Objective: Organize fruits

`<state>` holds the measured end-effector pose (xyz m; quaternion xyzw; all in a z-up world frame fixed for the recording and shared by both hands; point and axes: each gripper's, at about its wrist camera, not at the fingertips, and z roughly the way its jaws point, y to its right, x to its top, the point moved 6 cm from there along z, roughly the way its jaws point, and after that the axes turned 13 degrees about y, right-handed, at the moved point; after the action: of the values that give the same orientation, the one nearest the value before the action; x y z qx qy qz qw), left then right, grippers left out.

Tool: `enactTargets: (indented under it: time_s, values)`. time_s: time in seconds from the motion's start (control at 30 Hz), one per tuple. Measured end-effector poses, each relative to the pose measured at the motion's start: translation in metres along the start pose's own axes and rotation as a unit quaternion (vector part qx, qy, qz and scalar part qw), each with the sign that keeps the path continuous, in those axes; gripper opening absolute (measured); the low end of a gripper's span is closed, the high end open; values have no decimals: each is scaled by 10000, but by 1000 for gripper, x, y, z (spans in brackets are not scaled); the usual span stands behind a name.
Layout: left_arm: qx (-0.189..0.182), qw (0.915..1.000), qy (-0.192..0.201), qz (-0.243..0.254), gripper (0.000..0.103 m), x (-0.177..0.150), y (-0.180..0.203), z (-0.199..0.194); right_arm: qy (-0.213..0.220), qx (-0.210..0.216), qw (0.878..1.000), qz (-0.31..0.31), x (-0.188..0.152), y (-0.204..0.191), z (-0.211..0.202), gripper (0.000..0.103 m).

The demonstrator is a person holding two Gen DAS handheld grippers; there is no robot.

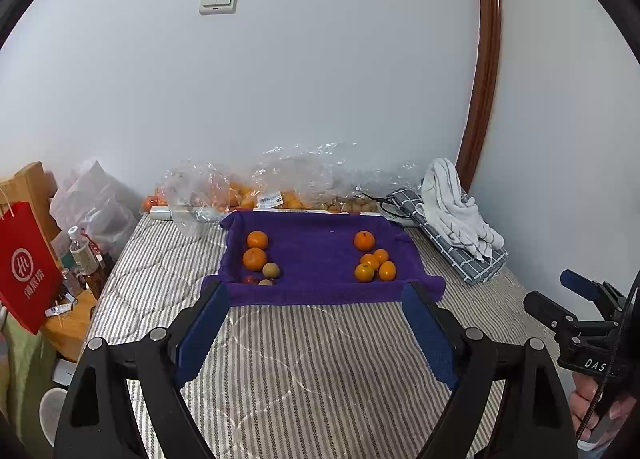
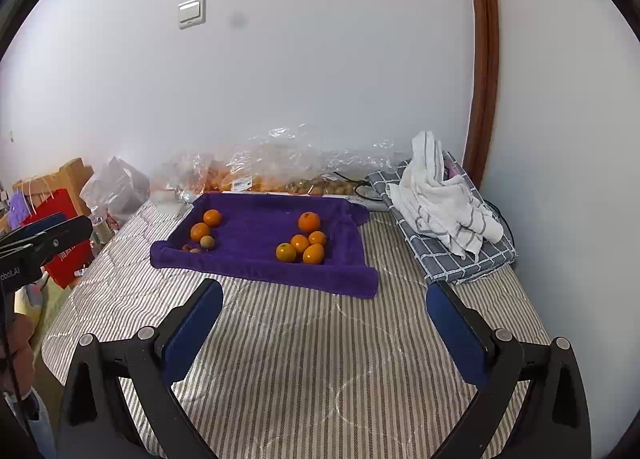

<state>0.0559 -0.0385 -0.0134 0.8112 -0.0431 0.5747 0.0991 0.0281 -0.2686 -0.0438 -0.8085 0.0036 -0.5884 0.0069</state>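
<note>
A purple towel-lined tray (image 1: 316,259) (image 2: 256,235) lies on the striped bed. At its right side sits a cluster of several oranges (image 1: 374,261) (image 2: 304,243). At its left lie two oranges (image 1: 255,251) (image 2: 206,225), a brown kiwi (image 1: 271,269) (image 2: 207,241) and small reddish fruit (image 1: 251,279) at the front rim. My left gripper (image 1: 316,295) hovers open just short of the tray's front edge, nothing between its blue pads. My right gripper (image 2: 324,295) is open too, over the bedcover in front of the tray's right corner; it also shows at the left wrist view's right edge (image 1: 576,299).
Clear plastic bags of oranges and kiwis (image 1: 272,191) (image 2: 272,175) line the wall behind the tray. A white striped towel (image 1: 452,211) (image 2: 440,195) lies on a folded checked cloth (image 2: 452,255) at the right. A red paper bag (image 1: 24,267), bottles (image 1: 84,255) and a bedside stand sit left.
</note>
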Motion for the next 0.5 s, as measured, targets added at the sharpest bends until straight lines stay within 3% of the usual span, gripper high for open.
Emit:
enactTargets:
  time_s: [0.5]
  values:
    - [-84, 9999, 38, -88, 87, -1, -2, -2, 56, 56, 9999, 87, 0, 1, 1, 101]
